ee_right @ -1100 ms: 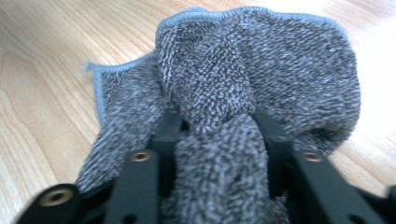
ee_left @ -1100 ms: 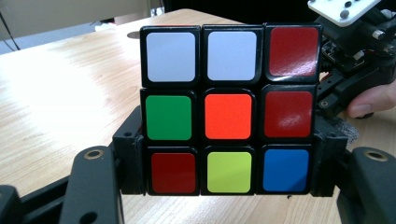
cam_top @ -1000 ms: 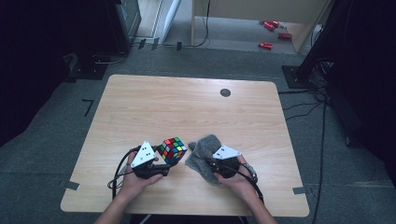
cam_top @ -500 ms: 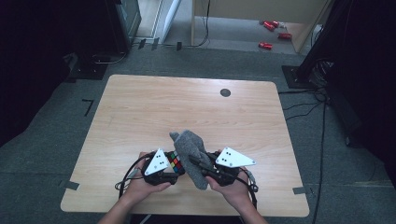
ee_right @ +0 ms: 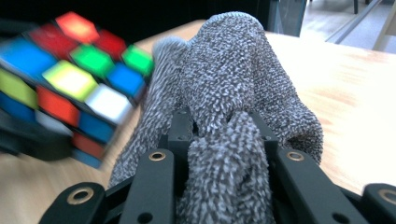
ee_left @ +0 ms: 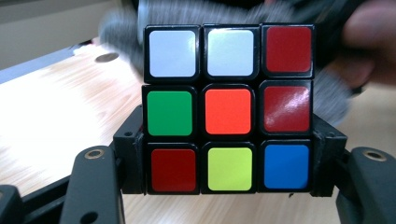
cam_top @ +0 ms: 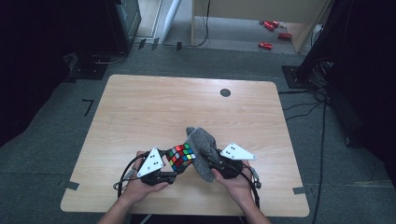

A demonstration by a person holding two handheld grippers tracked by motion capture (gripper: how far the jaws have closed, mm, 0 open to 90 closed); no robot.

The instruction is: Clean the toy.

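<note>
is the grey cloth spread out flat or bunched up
Bunched up. The grey cloth rises in a rumpled hump, pinched in the right tool, beside the cube held by the left tool.

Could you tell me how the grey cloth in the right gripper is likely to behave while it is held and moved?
The grey cloth probably stays floppy: it bunches and droops around the right gripper clamped on it. Its nubby, looped weave suggests it grips rather than slips. It looks soft, so pressing it on the Rubik's cube should do no harm.

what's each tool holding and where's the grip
Left tool clamps the puzzle cube by its bottom layer's two sides; right tool pinches a bunched fold of the grey cloth.
</note>
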